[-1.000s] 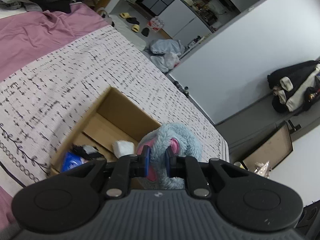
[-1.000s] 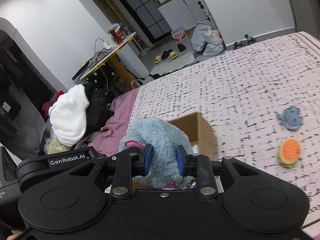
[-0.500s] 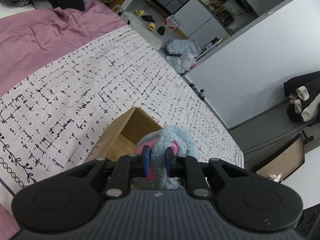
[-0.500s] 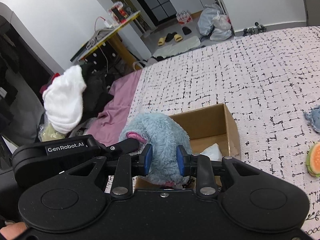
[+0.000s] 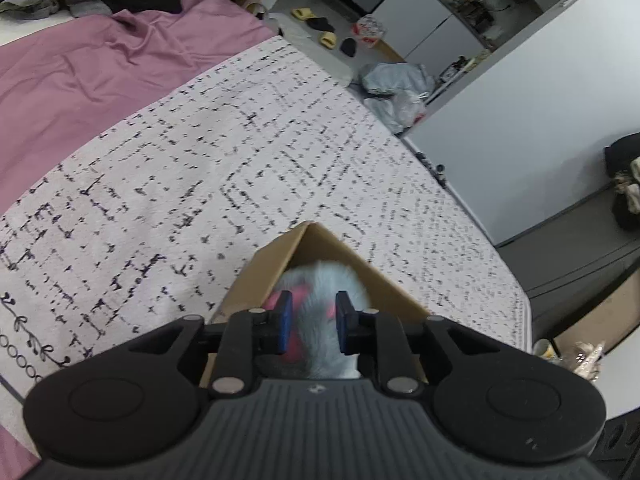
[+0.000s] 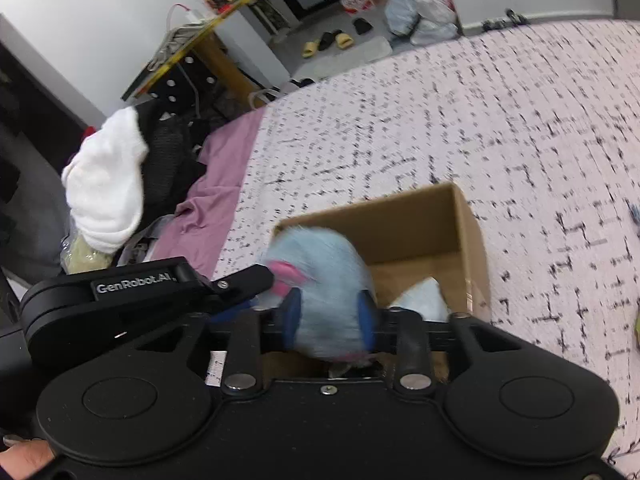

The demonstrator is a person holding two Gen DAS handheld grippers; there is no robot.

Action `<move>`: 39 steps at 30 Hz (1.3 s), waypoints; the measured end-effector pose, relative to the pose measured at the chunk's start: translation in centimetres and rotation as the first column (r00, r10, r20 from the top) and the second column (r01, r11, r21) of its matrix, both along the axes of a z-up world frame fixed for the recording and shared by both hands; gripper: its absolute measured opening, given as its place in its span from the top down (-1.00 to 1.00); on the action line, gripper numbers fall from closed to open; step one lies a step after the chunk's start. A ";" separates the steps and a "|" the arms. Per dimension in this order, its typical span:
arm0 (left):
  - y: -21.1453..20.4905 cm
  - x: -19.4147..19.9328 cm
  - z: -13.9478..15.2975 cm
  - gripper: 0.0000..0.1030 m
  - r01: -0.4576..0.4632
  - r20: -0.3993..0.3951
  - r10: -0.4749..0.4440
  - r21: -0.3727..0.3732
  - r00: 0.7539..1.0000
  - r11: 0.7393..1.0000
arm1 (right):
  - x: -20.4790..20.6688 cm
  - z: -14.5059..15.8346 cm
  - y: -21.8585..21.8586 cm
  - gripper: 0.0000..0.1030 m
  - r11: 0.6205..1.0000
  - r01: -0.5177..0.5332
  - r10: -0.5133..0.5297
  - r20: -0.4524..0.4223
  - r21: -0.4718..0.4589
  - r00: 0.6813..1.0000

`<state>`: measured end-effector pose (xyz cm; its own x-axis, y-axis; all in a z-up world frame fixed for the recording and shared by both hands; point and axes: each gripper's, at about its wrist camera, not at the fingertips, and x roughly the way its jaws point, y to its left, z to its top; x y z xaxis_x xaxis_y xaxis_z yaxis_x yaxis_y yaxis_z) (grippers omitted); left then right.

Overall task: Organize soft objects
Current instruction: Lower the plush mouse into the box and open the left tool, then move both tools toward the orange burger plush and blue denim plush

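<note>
A fluffy blue plush toy [image 5: 320,284] with pink ears hangs in the mouth of an open cardboard box [image 5: 276,264] on the patterned bed cover. My left gripper [image 5: 314,322] has the toy between its blue pads, and its jaws are opening. From the other side my right gripper [image 6: 329,316] grips the same plush toy [image 6: 320,264]; its jaws are opening too, and the fur still fills the gap. The toy is blurred. The box [image 6: 420,216] also holds a white soft thing [image 6: 424,296]. The left gripper's housing [image 6: 136,286] shows in the right wrist view.
A purple sheet [image 5: 100,80] and a heap of clothes [image 6: 108,184] lie beyond the box on the left. An orange-and-green toy [image 6: 637,332] and a blue one [image 6: 635,214] peek in at the right edge. The bed ends at a floor with slippers [image 5: 320,36] and bags [image 5: 396,92].
Both grippers have sunk with the plush toy towards the box, which now sits right under them. The gaps between both pairs of pads have widened.
</note>
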<state>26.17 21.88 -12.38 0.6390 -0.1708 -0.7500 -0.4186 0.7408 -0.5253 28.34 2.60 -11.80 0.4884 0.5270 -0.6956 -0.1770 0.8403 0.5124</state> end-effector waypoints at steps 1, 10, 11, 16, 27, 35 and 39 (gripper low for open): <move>0.0 -0.2 0.1 0.58 -0.001 0.000 0.001 0.007 1.000 1.000 | -0.1 0.0 -0.3 0.22 1.000 0.006 -0.006 -0.003 0.005 1.000; -1.6 -2.2 2.7 -0.04 -0.017 0.033 0.014 0.082 0.999 0.996 | -2.1 1.2 -3.3 0.17 0.998 0.030 -0.031 0.020 0.063 0.999; -1.9 -2.5 2.9 -0.11 -0.016 0.033 0.013 0.090 0.999 0.996 | -2.4 1.3 -3.7 0.17 0.997 0.032 -0.033 0.023 0.063 0.999; -3.5 -3.9 4.2 -0.50 -0.014 0.042 0.008 0.148 0.999 0.989 | -3.7 1.8 -5.3 0.17 0.997 0.027 -0.029 0.035 0.067 0.999; -7.2 -6.8 7.0 -0.73 0.022 0.088 -0.044 0.239 0.995 0.971 | -6.9 4.1 -9.5 -0.58 0.998 0.041 -0.045 0.126 0.037 0.991; -10.3 -8.3 8.6 -0.83 0.056 0.111 -0.090 0.279 0.990 0.959 | -8.6 6.0 -13.6 -0.76 0.995 0.080 -0.091 0.188 0.062 0.978; -11.6 -8.9 9.1 -0.84 0.072 0.119 -0.111 0.295 0.987 0.953 | -9.5 6.7 -15.4 -0.79 0.995 0.082 -0.094 0.216 0.063 0.972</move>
